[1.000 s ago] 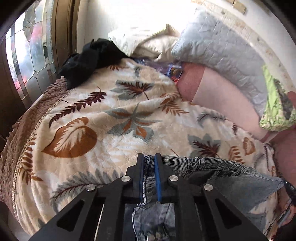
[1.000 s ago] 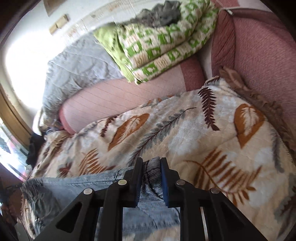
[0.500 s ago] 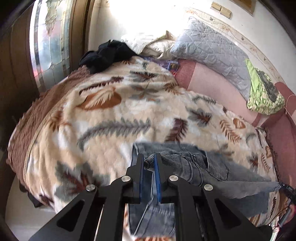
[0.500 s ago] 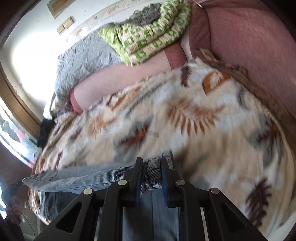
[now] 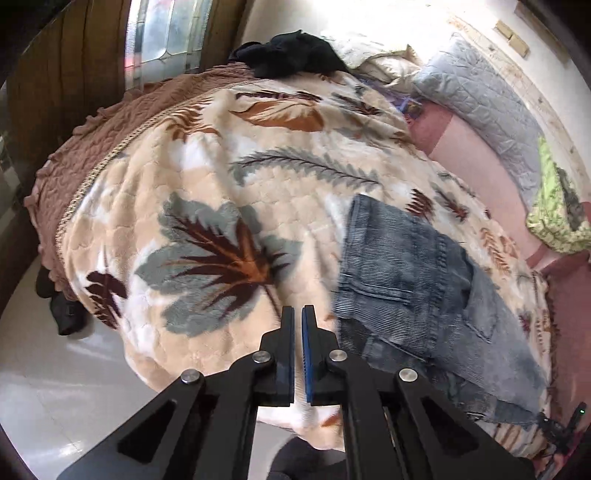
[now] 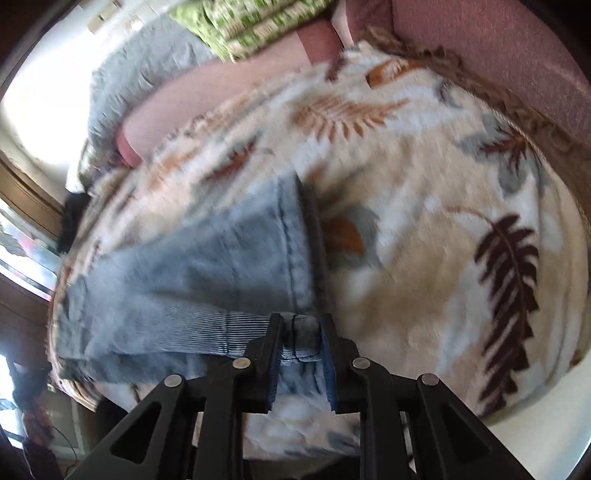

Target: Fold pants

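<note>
My left gripper (image 5: 298, 314) hangs over the cream fleece blanket printed with brown and grey leaves (image 5: 207, 206), its two black fingers drawn almost together with only a thin slit between them and nothing caught in that slit; the blue pad on the right-hand finger shows bare. Just to its right in this view lie the faded blue-grey corduroy pants (image 5: 406, 273), spread flat on the blanket with a back pocket facing up and one edge running toward the foot of the bed. My right gripper (image 6: 301, 325) has its fingers parted a modest way, and a bunched corner of the pants (image 6: 207, 266) sits between them at the tips; the picture is blurred, so I cannot tell whether the pads press on the cloth or merely stand either side of it. From that view the pants stretch away to the left across the blanket (image 6: 424, 206), a stitched hem running up from the fingers. Beyond the blanket I see a pink bolster (image 5: 476, 155), a grey quilted pillow (image 5: 491, 99) above it, a green patterned cloth (image 5: 557, 218) at the far right, a heap of black clothing (image 5: 291, 51) near the stained-glass window (image 5: 166, 33), and a brown knitted spread (image 5: 88, 144) under the blanket's left edge
</note>
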Demonstrator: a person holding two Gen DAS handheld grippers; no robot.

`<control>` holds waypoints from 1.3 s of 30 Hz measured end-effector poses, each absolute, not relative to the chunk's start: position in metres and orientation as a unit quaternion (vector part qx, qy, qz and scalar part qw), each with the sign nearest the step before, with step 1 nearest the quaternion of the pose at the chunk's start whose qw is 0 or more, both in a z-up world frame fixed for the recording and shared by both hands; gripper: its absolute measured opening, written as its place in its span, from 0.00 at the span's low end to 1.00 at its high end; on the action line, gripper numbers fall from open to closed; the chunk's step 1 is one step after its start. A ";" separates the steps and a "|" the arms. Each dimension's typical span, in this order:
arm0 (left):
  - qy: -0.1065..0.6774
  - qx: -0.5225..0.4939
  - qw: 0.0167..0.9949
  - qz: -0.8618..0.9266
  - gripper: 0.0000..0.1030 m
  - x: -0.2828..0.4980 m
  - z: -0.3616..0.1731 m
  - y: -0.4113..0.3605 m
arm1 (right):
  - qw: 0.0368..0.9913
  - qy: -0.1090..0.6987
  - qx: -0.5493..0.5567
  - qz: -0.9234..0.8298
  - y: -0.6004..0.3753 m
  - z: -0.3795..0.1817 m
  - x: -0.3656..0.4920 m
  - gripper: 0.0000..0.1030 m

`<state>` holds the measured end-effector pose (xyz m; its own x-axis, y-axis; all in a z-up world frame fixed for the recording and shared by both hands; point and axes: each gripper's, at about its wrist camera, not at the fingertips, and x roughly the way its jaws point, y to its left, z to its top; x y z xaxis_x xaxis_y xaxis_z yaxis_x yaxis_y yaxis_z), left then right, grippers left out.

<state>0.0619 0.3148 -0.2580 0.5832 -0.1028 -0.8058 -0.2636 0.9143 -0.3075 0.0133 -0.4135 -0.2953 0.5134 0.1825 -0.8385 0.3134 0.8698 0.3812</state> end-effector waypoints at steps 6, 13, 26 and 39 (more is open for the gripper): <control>0.457 -0.169 0.872 -0.030 0.07 0.065 -0.243 0.257 | 0.856 0.464 0.209 -0.092 -0.406 -0.271 0.003 0.53; 0.434 -0.078 0.891 -0.105 0.53 0.078 -0.225 0.146 | 0.893 0.410 0.183 -0.025 -0.352 -0.231 0.014 0.53; 0.462 -0.022 0.882 -0.091 0.53 0.062 -0.253 0.109 | 0.771 0.483 0.374 0.183 -0.252 -0.295 0.038 0.45; 0.510 -0.272 0.813 -0.074 0.54 0.074 -0.277 0.192 | 0.719 0.480 0.460 0.203 -0.235 -0.324 0.039 0.46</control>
<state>0.0740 0.1919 -0.2772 0.4693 -0.3969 -0.7889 -0.1579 0.8412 -0.5171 0.0391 -0.2354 -0.3237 0.4569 0.7329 -0.5042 0.1498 0.4953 0.8557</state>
